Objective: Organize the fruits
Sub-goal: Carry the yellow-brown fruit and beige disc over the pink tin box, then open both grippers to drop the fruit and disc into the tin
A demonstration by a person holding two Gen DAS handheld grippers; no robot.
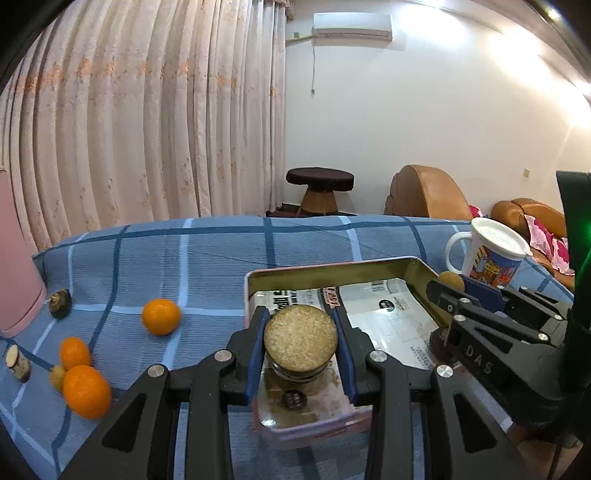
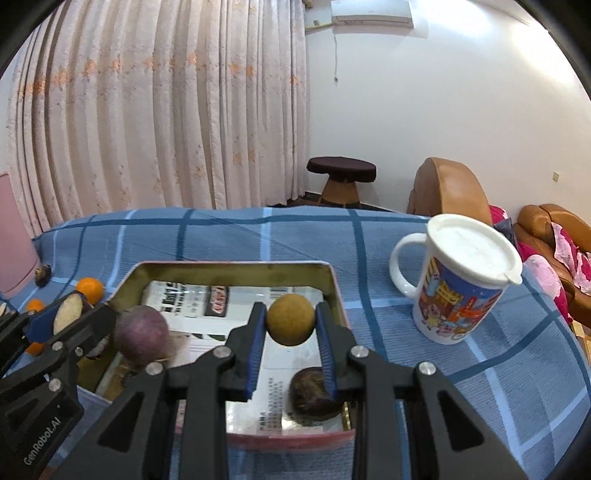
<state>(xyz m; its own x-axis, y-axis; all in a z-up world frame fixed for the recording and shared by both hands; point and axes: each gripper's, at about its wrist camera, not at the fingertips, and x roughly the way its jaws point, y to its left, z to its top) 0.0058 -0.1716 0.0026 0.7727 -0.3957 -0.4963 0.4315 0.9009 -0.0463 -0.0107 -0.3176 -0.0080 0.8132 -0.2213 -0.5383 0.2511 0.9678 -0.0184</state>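
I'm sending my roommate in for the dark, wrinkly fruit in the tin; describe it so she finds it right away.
On the blue checked cloth sits an open pink-rimmed tin lined with printed paper. The dark wrinkly fruit lies in its near right corner. Unlike the smooth round purple fruit at the left, it is almost black, shrivelled and flattened.

This is a home living room. Long pale curtains [image 1: 140, 118] with orange flowers fill the left of both views, and a wall air conditioner [image 1: 352, 26] hangs at the top centre. Brown leather sofas [image 2: 448, 194] with pink cushions sit at the right, a round stool [image 1: 319, 184] stands in the corner, and a blue checked cloth [image 1: 207, 258] covers the table in the foreground.
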